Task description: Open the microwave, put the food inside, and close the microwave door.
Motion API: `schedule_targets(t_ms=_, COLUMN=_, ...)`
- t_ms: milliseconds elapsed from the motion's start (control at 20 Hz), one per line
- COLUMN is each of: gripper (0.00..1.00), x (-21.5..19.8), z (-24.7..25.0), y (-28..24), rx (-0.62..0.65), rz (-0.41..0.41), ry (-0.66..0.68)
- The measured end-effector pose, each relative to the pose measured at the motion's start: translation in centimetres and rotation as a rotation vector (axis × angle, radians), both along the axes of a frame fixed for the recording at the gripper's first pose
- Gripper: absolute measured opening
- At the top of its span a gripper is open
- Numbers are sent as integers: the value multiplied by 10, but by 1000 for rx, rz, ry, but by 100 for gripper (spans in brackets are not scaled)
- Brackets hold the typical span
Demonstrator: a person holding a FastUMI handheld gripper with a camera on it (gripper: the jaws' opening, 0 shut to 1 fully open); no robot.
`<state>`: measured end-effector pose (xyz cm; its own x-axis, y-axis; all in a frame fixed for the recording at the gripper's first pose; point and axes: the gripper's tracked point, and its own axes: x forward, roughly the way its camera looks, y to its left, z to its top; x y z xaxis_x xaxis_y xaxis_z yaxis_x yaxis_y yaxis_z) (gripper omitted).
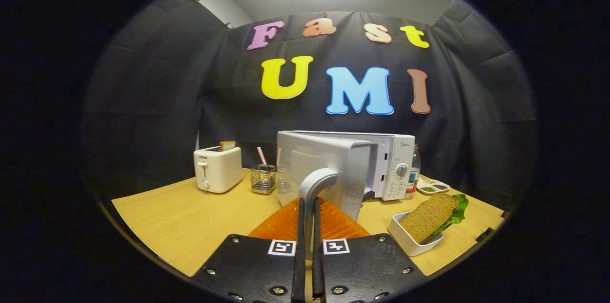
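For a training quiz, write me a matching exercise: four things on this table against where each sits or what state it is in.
Things:
1. white microwave's door
2. brown-bread sandwich with lettuce
3. slice of toast
4. tool

Places or states:
A. sticking up from the white toaster
B. swung open
C. shut on the door's curved silver handle
D. in a white rectangular dish

Pairs: 1-B, 2-D, 3-A, 4-C

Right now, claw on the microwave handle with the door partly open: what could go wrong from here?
1. The claw is shut on only the lower end of the door handle; it may slip off as the door swings.
2. The sandwich leans out of its white tray, just right of the door; a wide swing or retreat could knock it.
3. Pulling hard might drag the microwave along the table.
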<state>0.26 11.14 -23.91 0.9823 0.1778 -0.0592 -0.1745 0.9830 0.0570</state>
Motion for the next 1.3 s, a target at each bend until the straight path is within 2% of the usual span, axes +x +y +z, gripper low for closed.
schedule_targets(t_ms=350, gripper=7, x=-20, z=8, y=88, rx=-2, rz=144, ry=-9)
schedule_targets(t_ms=650, gripper=6, x=-24, z=13, y=133, rx=-6, rz=174, ry=-16)
schedule_targets(t_ms=850, gripper=6, x=-35, z=8, y=163, rx=-20, rz=234, ry=-6)
schedule_targets(t_ms=1050, gripper=6, x=-45, z=10, y=166, rx=-13, rz=258, ry=-16)
schedule_targets(t_ms=1250, gripper=6, x=-48, z=14, y=140, rx=-25, rz=242, ry=-25)
schedule_targets(t_ms=1300, gripper=16, x=-52, z=16, y=129, rx=-26, rz=225, ry=-38)
